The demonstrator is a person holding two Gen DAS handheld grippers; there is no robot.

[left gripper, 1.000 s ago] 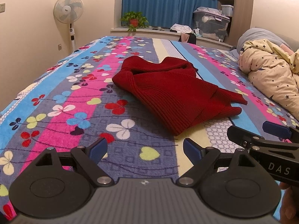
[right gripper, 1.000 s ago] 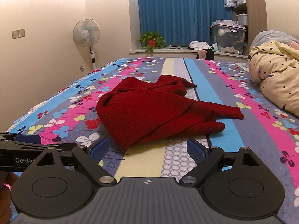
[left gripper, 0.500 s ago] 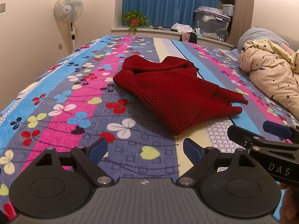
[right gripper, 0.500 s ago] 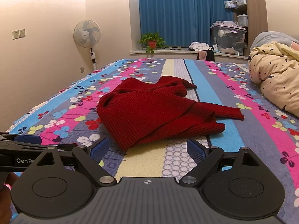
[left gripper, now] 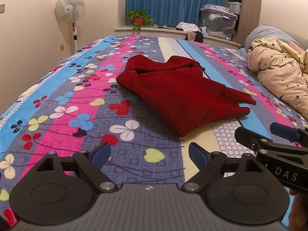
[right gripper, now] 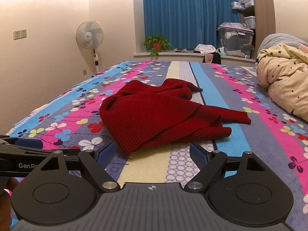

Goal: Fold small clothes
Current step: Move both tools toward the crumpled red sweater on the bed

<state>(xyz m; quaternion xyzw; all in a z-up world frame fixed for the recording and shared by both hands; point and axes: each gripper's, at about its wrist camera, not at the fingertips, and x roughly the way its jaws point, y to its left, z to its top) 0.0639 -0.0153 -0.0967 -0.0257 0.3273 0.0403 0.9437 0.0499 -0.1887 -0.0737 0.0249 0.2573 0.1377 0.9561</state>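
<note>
Along the left wall stands the pedestal fan (left gripper: 70,7), then the potted plant (left gripper: 139,18) on the sill before the blue curtain (left gripper: 173,2), and the whole foreground is the bed with its flowered striped blanket (left gripper: 63,104). Nearest me on that side, the left gripper (left gripper: 149,156) hangs low over the blanket, its blue pads well apart with nothing between them. It sits just where it did a second ago.

The red knitted sweater (left gripper: 181,94) lies in the middle of the bed, well ahead of both tools and untouched. It is rumpled and partly doubled over itself, not spread flat. Its long axis runs diagonally, from the neck end at the far left toward the near right, where a sleeve (left gripper: 240,97) trails out toward the star-print quilt (left gripper: 279,73) bunched on the right. The nearest corner of the ribbed body points back toward the grippers.

What has changed is small. The right gripper (right gripper: 152,155) has crept a little closer to that near corner, which now sits lower in its view than a second ago, close ahead of the gap between the fingers. Its jaws are closing slightly from wide, though nothing lies between them yet. I read this as the opening of the task: folding has not begun, and the first grasp will probably be on that near edge, likely to pull the sweater flat.
</note>
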